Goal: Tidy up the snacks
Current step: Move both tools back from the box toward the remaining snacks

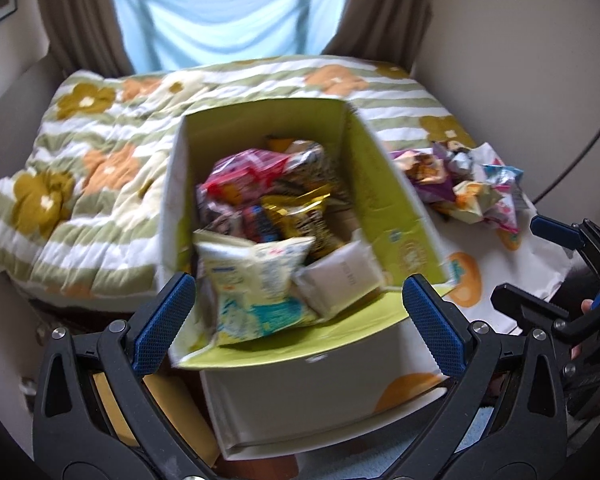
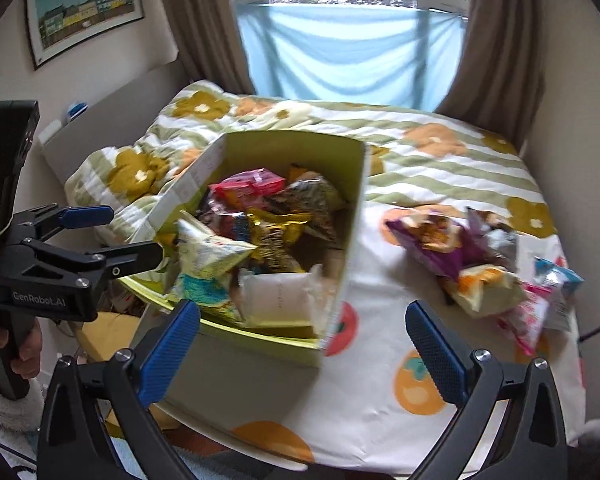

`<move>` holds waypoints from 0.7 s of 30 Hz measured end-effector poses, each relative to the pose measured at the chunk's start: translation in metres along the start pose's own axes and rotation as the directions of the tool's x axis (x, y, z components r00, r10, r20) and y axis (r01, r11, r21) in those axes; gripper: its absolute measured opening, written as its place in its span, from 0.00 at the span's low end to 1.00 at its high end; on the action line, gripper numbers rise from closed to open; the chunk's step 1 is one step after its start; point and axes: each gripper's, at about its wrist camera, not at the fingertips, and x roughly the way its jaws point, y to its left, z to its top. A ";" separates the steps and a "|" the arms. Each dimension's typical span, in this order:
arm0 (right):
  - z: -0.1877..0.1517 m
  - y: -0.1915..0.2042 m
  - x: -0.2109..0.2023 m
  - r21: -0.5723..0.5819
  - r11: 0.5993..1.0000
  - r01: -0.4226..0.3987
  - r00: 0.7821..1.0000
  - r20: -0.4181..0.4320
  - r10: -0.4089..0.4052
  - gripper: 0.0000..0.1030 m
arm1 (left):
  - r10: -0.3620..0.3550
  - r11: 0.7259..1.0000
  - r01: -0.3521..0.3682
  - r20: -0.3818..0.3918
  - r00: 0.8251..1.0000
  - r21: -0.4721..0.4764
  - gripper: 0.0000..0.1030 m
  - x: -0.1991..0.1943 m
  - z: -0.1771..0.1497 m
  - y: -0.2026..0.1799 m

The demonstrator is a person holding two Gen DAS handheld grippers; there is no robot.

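Note:
A green-lined cardboard box [image 1: 384,184] stands on the bed and holds several snack packets, with a pale yellow and blue bag [image 1: 256,284] and a white packet [image 1: 340,280] at its near end. It also shows in the right wrist view [image 2: 356,216]. A loose pile of snack packets [image 1: 468,184] lies on the sheet to the box's right, seen too in the right wrist view [image 2: 484,264]. My left gripper [image 1: 300,324] is open and empty just before the box's near flap. My right gripper [image 2: 304,356] is open and empty near the box's front right corner.
The bed has a floral striped quilt [image 1: 80,184] at left and a white sheet with orange fruit prints [image 2: 380,400] under the box. Curtains and a window with blue cloth [image 2: 348,48] are behind. A wall [image 1: 540,60] borders the right.

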 end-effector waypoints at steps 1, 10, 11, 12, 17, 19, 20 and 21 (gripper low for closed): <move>0.000 -0.007 -0.004 0.007 1.000 0.013 1.000 0.006 -0.013 0.99 | -0.007 1.000 0.007 0.003 1.000 0.007 0.99 0.000 0.002 -0.006; 0.001 -0.085 -0.032 0.037 0.996 0.077 0.996 0.052 -0.079 0.99 | -0.032 0.996 0.030 0.022 0.999 0.087 0.99 0.021 0.042 -0.087; 0.002 -0.097 -0.033 0.038 0.996 0.077 0.996 0.050 -0.079 1.00 | -0.033 0.996 0.031 0.022 0.999 0.089 1.00 0.026 0.048 -0.097; 0.002 -0.108 -0.032 0.037 0.996 0.076 0.996 0.046 -0.078 0.99 | -0.036 0.995 0.034 0.020 0.999 0.089 1.00 0.032 0.055 -0.108; 0.005 -0.161 -0.025 -0.010 0.998 0.069 0.998 0.016 -0.069 1.00 | -0.004 0.996 0.004 -0.005 1.000 0.091 0.99 0.070 0.089 -0.155; 0.007 -0.182 -0.018 -0.022 0.998 0.054 0.999 -0.004 -0.054 1.00 | 0.008 0.996 -0.006 -0.020 1.000 0.087 0.99 0.085 0.099 -0.169; 0.008 -0.192 -0.014 -0.018 0.999 0.041 0.999 -0.014 -0.041 1.00 | 0.015 0.996 -0.012 -0.029 0.999 0.084 1.00 0.094 0.106 -0.177; 0.009 -0.201 -0.010 -0.010 1.000 0.024 0.999 -0.026 -0.024 1.00 | 0.024 0.996 -0.021 -0.043 0.999 0.083 0.99 0.104 0.111 -0.184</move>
